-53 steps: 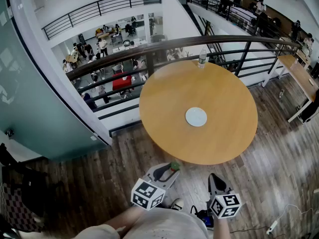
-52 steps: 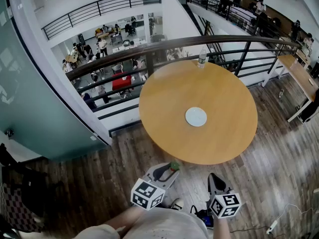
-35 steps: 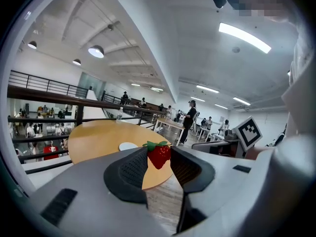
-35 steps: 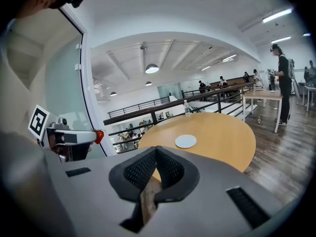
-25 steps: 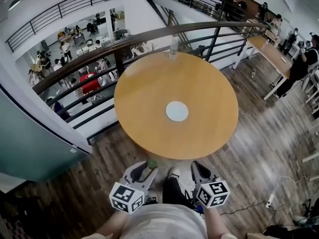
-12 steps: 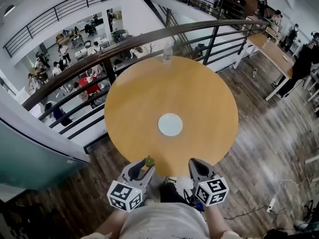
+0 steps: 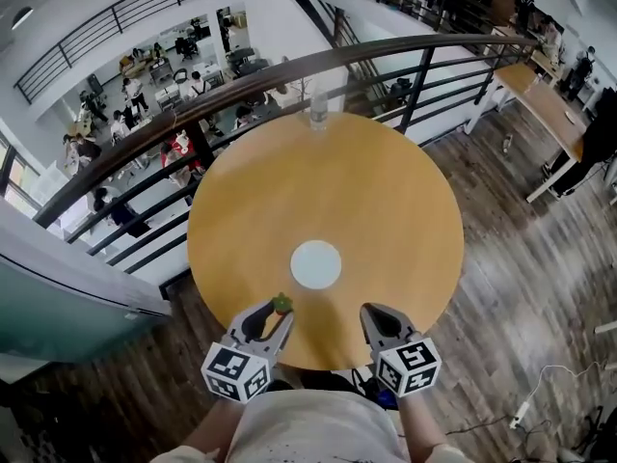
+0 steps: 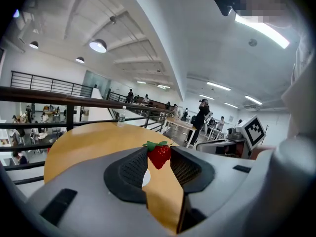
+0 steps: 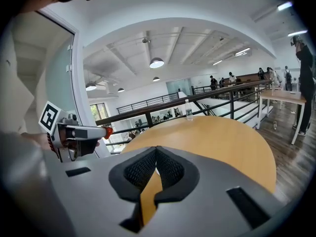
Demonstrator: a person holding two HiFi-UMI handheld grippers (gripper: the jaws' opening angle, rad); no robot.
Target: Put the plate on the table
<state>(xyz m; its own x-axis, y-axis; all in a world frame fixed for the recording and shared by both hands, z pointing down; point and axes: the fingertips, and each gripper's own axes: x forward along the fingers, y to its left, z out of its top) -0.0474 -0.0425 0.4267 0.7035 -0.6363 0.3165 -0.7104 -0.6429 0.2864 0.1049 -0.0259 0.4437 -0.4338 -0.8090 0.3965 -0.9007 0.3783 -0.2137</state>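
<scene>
Over the table edge now, left tool grips strawberry (right tool closed, empty).

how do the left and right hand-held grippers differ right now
The left hand-held gripper pinches a small red strawberry at its jaw tips; the right hand-held gripper holds nothing. The left's jaws stand apart around the fruit; the right's meet at the tips. Both are grey, carry marker cubes and sit at the near edge of the round wooden table.

Holds the left gripper at lower left pinching a strawberry between its tips, the right gripper at lower right with jaws pressed together.
</scene>
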